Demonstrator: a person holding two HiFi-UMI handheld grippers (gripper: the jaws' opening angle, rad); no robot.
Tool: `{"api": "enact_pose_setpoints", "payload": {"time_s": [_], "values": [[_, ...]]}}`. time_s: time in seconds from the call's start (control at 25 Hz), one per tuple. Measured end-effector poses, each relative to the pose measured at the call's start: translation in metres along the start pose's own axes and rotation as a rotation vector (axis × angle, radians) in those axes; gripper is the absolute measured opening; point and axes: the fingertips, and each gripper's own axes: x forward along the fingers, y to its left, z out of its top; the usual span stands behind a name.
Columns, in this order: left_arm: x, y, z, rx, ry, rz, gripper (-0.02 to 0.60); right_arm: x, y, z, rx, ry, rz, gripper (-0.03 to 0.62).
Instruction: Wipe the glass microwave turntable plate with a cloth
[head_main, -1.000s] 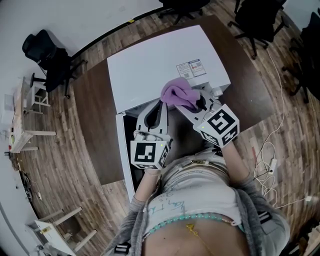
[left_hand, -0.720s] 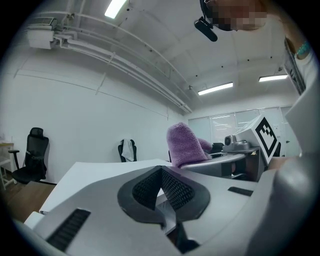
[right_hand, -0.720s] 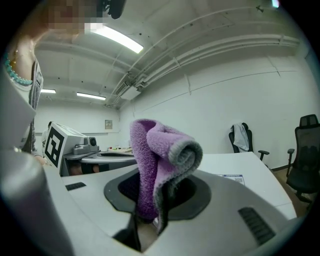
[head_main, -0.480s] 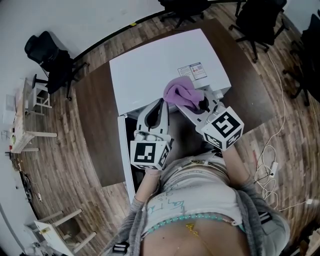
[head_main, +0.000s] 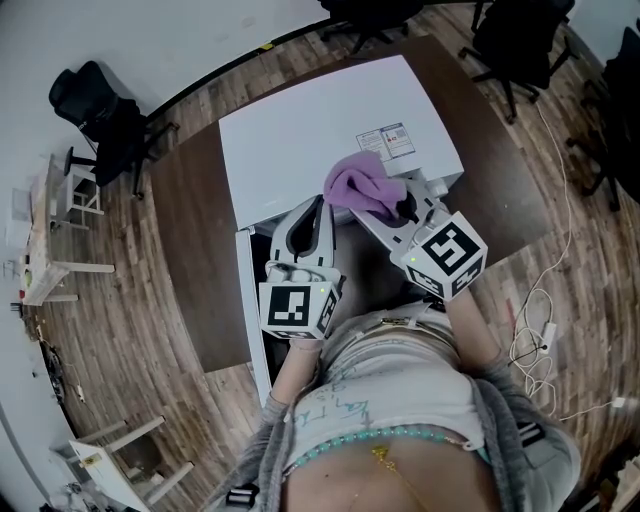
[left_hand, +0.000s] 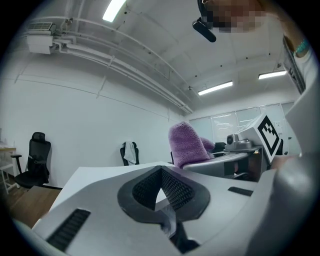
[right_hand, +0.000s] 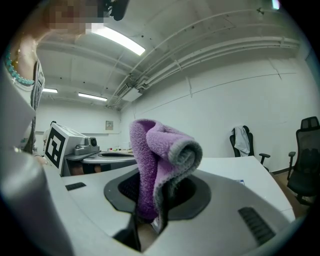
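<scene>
My right gripper (head_main: 388, 212) is shut on a folded purple cloth (head_main: 358, 183), which stands up out of its jaws (right_hand: 157, 155) just above the front edge of the white microwave (head_main: 310, 130). The left gripper (head_main: 318, 207) hovers beside it on the left, level, with its jaws shut and nothing clearly between the pads (left_hand: 161, 172). From the left gripper view the cloth (left_hand: 186, 145) shows to the right, over the right gripper's body. The glass turntable plate is not visible in any view.
The microwave sits on a dark brown table (head_main: 190, 230), with its door (head_main: 247, 300) swung open towards me at the left. Office chairs (head_main: 100, 115) stand on the wooden floor around the table. White cables (head_main: 535, 335) lie on the floor at the right.
</scene>
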Motion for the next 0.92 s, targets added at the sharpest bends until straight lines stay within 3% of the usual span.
{"api": "enact_pose_setpoints", "payload": {"time_s": [0.92], "values": [[0.0017,-0.0047,0.0062,0.013,0.0,0.051,0.011,-0.0056,0.0006,-0.0027,-0.005,0.017,0.048,0.112]]}}
